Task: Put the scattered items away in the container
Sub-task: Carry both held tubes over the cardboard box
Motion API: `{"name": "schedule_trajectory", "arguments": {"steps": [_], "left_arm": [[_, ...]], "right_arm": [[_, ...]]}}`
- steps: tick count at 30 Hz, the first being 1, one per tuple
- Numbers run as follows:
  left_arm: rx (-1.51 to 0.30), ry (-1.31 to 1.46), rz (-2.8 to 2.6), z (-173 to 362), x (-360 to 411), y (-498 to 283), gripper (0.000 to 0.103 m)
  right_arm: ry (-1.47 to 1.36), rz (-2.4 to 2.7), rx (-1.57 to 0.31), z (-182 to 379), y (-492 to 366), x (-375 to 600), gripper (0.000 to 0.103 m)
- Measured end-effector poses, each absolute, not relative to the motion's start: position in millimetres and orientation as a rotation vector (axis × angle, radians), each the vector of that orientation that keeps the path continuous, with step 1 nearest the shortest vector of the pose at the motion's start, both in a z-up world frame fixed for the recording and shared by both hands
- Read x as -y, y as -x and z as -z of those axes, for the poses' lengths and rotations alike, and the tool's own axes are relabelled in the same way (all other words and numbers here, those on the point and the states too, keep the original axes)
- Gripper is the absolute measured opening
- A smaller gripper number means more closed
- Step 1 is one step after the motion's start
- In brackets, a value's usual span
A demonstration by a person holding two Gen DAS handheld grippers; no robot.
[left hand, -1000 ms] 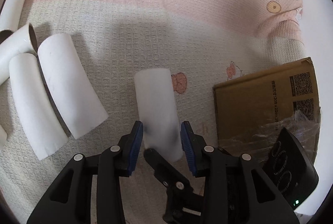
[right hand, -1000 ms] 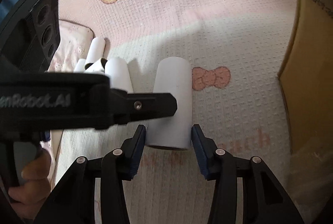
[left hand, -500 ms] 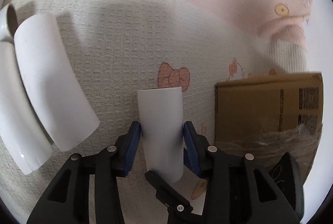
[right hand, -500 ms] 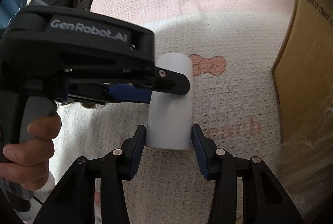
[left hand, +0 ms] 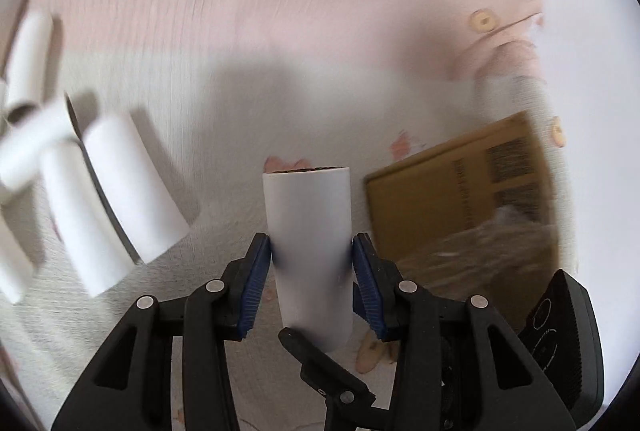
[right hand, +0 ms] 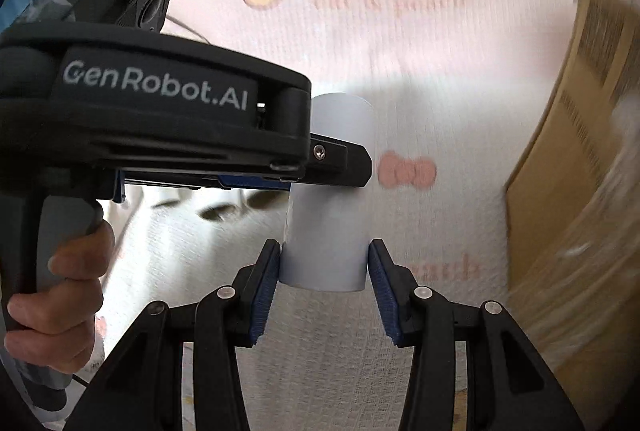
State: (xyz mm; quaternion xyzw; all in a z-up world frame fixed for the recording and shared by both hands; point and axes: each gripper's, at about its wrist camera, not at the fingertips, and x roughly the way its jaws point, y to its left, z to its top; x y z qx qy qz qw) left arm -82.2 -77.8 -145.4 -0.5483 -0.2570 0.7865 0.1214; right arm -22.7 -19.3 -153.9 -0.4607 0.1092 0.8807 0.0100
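Left wrist view: the left claw [left hand: 311,255] is clamped on a white cardboard tube [left hand: 308,227], blue pads pressed on both sides of its lower half, tube sticking out ahead past the fingertips. Down below the tube there's a black tip of the right claw poking in. Off to the claw's left sits a loose pile of white tubes [left hand: 80,187] on the cloth; to its right, a brown cardboard box [left hand: 464,183] with crinkly plastic film over it.

Right wrist view has the right claw [right hand: 323,263] gripping the near end of the same tube, with the left claw crossing over it from the left and a hand [right hand: 60,295] on its grey handle. Only here can you read the cat print on the pink-and-white waffle blanket [right hand: 400,71]. Both views are pretty motion-blurred.
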Motion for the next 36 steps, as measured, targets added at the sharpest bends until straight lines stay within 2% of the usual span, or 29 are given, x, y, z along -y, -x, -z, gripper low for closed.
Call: {"name": "schedule_trajectory", "arguments": {"steps": [8, 10, 13, 21, 27, 33, 36], "left_arm": [[0.681, 1.394, -2.405, 74, 68, 65, 0.046], [0.681, 1.357, -2.414, 60, 63, 61, 0.046], [0.683, 1.288, -2.429, 41, 53, 60, 0.046], [0.502, 1.1, -2.43, -13, 0, 75, 0.046], [0.488, 1.111, -2.322, -22, -33, 105, 0.046], [0.424, 1.24, -2.211, -7, -69, 137, 0.046], [0.432, 1.313, -2.148, 5, -85, 150, 0.046]], "right_arm": [[1.217, -2.862, -0.318, 93, -7, 17, 0.043], [1.187, -2.869, -0.311, 82, 19, 27, 0.043], [1.123, -2.882, -0.301, 61, 9, 27, 0.043], [0.954, -2.842, -0.279, 6, -9, -31, 0.043], [0.931, -2.742, -0.144, -11, -15, -63, 0.043], [1.018, -2.655, -0.127, -5, -18, -82, 0.043], [1.079, -2.618, -0.177, 4, -20, -101, 0.043]]}}
